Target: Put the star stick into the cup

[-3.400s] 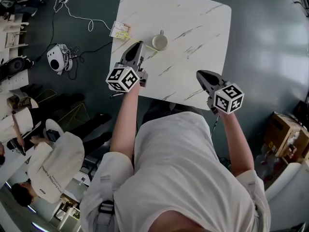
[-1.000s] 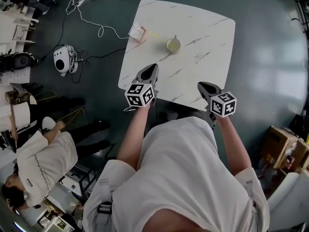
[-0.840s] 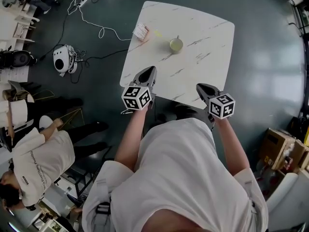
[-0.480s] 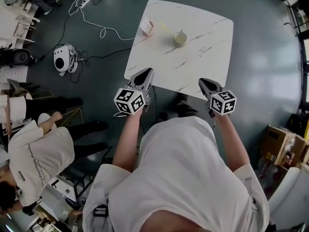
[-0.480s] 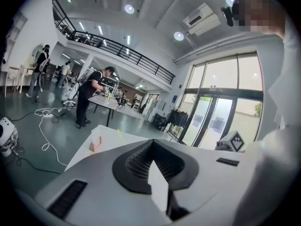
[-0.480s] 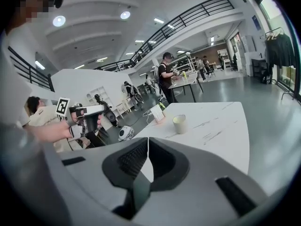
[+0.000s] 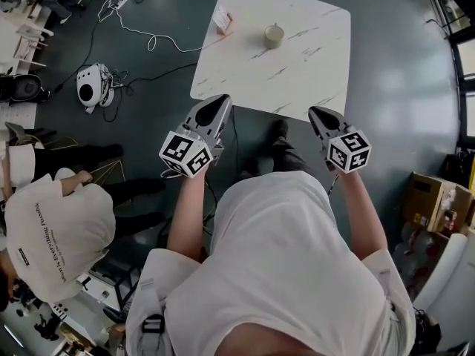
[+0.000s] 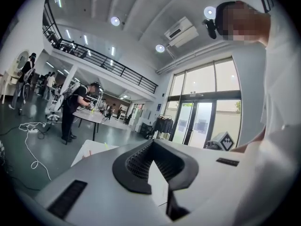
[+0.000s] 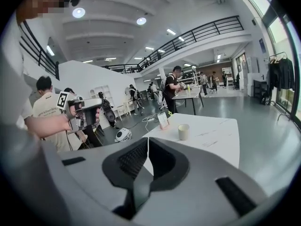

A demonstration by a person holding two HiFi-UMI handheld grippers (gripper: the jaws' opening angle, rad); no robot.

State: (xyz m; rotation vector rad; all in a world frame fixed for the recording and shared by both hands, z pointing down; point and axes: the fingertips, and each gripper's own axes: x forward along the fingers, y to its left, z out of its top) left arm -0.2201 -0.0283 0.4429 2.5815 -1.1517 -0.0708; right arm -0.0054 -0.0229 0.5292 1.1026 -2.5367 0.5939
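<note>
Two tongs are held out past the person's white shirt (image 7: 286, 273), both short of the worktop's near edge and over the floor (image 7: 401, 87). The left tongs (image 7: 221, 99) are pressed fully together with nothing between them. The right tongs (image 7: 315, 111) are closed the same way and are also empty. The shirt hides most of the person's legs; only the shoes (image 7: 278, 133) show between the two tongs.

The worktop (image 7: 297, 73) lies wholly in the head view, with rounded corners and open floor on its right side. Its near and right parts are bare marble. The cup (image 7: 274, 35) stands towards the far edge, upright, and its inside is too small to read. Left of it, near the far-left corner, stands a small card (image 7: 223, 21).

The star stick (image 9: 169, 113) shows only as a yellow-green sliver just beside the card, apart from the cup. From above it is barely visible, and its shape cannot be made out.

The right tongs' view takes in the cup, the card and the left tongs in their hand. The left tongs' view catches only a corner of the worktop, with the cup hidden behind the tongs' own body, and the right marker cube (image 8: 225, 140).

On the floor to the left lie a cable (image 7: 148, 39) and a white device (image 7: 93, 87). A bystander (image 7: 52, 228) is cut off at the left edge.
</note>
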